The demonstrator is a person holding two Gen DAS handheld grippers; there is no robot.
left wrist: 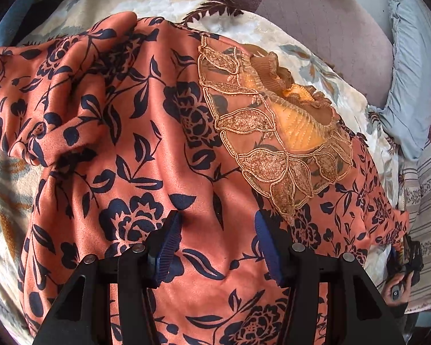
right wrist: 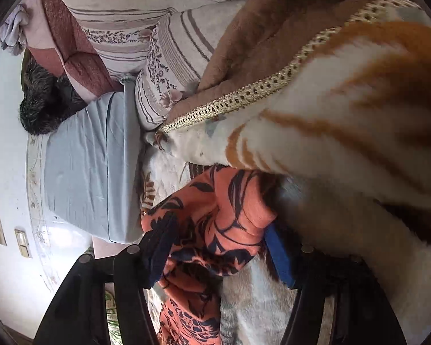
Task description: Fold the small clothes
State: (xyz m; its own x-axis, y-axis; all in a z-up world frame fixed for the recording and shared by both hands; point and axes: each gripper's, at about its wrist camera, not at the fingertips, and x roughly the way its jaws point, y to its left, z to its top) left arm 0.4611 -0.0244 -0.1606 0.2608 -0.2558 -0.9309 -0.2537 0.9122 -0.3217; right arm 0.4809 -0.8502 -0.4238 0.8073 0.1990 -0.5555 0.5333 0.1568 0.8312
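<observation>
An orange garment with a dark blue flower print (left wrist: 146, 149) lies spread over a blanket, its gold lace collar (left wrist: 275, 138) toward the right. My left gripper (left wrist: 218, 241) is open, its blue pads resting on or just above the cloth near the middle. My right gripper (right wrist: 218, 247) is open, with a bunched sleeve end of the same garment (right wrist: 224, 215) between its fingers. The right gripper also shows in the left wrist view (left wrist: 405, 256) at the garment's right sleeve.
A cream blanket with leaf print (left wrist: 324, 66) lies under the garment. A thick orange and white blanket (right wrist: 344, 100) presses close on the right gripper's right side. A grey pillow (right wrist: 92, 166) and striped cushions (right wrist: 169, 57) lie beyond.
</observation>
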